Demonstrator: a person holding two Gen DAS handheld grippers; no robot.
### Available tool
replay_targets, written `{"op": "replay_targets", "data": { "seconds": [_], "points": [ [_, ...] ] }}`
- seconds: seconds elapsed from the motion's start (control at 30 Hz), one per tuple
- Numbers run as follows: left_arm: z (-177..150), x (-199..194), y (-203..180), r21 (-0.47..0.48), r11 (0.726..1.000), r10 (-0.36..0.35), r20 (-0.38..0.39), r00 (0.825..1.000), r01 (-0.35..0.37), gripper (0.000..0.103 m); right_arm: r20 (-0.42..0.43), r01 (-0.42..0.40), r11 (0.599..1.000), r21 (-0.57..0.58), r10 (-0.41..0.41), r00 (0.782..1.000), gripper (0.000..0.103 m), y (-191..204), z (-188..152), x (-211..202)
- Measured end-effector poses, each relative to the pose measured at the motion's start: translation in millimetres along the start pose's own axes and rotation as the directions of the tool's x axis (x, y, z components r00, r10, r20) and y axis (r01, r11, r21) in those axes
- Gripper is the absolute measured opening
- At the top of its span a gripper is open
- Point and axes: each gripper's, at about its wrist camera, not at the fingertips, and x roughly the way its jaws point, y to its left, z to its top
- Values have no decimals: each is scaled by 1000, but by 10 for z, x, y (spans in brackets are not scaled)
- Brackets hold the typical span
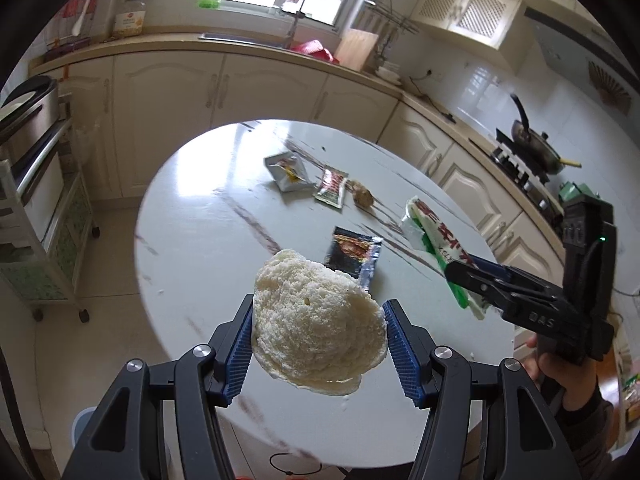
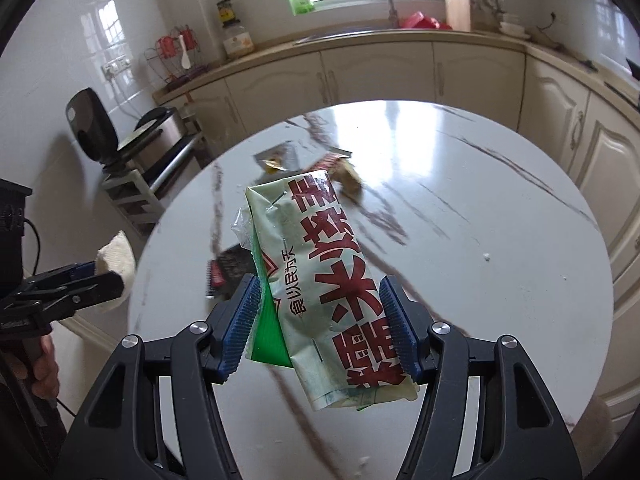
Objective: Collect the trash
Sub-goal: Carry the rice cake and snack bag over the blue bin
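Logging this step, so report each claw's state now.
Left claw: closed on the white bread piece.
Right claw: closed on the green-and-white wrapper.

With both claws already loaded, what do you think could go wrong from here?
1. The left claw holds a crumbly bread piece by its edges; it may break or slip out.
2. The right claw grips a long wrapper that sticks far forward, so it could twist loose.
3. Both claws are full, yet the black packet and other wrappers remain on the table; another trip seems needed.
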Motion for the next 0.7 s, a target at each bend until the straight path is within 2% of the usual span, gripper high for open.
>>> {"op": "replay_targets", "data": {
  "seconds": [0.2,0.4,0.5,0.7],
  "points": [
    [-264,-419,429,-84,996,38,42,998,-34,57,10,-90,992,-85,92,996,60,701,27,-54],
    [-862,-991,1144,-221,971,113,69,991,-95,57,-34,-217,956,-195,215,976,60,1685,-89,85],
    [-1213,-1249,1575,-307,942,165,63,984,-138,57,-82,-276,928,-249,264,961,60,2205,-187,226],
    [-1927,-1548,2467,-495,845,227,-5,974,-200,57,-215,-382,864,-329,325,921,60,3176,-454,711]
  ]
}}
